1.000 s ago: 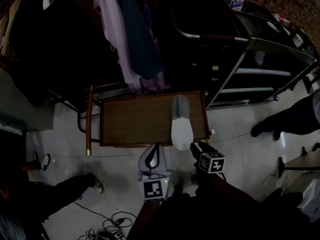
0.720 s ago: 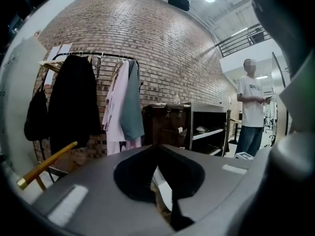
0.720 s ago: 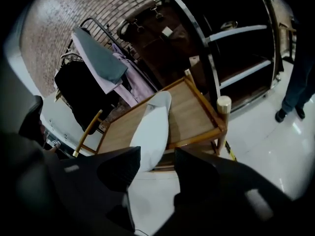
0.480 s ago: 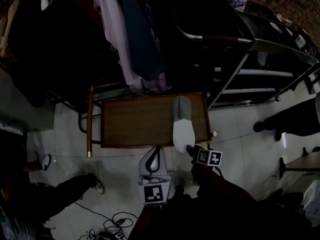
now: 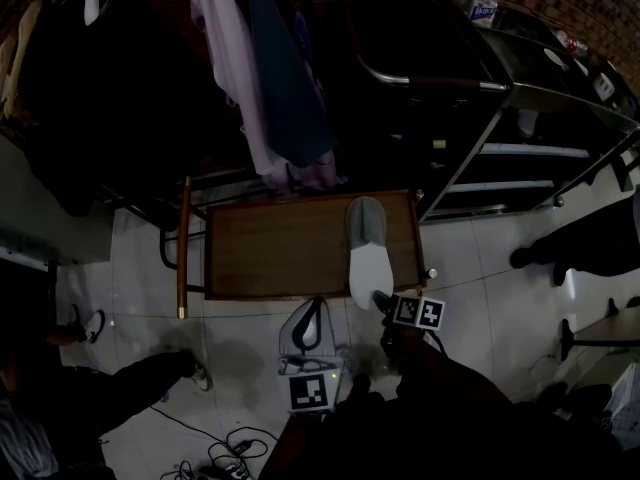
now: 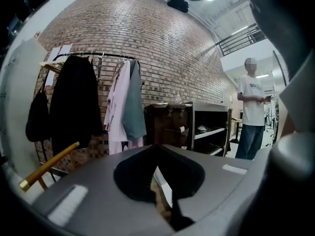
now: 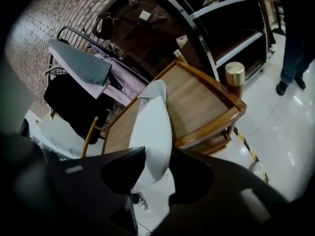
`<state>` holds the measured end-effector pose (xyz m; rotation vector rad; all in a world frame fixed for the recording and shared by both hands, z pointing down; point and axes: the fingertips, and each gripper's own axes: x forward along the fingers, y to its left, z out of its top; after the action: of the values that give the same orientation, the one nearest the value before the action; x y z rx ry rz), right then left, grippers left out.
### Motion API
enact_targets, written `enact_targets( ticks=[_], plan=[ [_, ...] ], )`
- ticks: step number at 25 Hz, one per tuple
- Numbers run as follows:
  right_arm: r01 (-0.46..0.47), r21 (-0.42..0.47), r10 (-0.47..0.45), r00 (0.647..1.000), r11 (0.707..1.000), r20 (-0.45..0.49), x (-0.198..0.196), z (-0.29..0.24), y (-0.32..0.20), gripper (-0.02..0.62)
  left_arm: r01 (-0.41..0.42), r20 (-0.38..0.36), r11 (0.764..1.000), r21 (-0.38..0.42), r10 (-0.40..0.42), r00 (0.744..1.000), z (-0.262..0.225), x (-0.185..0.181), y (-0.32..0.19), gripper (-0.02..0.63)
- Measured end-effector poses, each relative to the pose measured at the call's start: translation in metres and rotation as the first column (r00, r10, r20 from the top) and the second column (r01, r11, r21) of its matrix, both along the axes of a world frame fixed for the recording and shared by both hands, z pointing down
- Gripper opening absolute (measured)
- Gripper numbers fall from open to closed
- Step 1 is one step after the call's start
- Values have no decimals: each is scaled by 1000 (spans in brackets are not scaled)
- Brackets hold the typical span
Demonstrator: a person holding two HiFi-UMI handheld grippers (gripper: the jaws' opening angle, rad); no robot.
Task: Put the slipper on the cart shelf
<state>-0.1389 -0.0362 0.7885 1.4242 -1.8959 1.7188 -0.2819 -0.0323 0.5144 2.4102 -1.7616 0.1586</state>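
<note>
Slipper (image 5: 366, 256) lies on the wooden cart shelf (image 5: 270, 243), grey toe pointing inward and white heel jutting over the front rim. The right tool (image 5: 379, 297), its jaws just narrowed, pinches that heel. The left tool (image 5: 312, 304) hangs just before the cart, jaws together, holding nothing.

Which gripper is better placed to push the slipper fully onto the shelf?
Right: the right gripper has just been closing its jaws round the slipper at its overhanging heel; the left gripper sits apart from it, shut.
</note>
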Motion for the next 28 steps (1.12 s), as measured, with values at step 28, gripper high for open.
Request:
enact_targets(
  ticks=[28],
  plan=[
    [187, 378, -80, 956, 907, -282, 19, -110, 11, 38, -63, -8, 997, 47, 64, 998, -13, 20, 9, 15]
  ],
)
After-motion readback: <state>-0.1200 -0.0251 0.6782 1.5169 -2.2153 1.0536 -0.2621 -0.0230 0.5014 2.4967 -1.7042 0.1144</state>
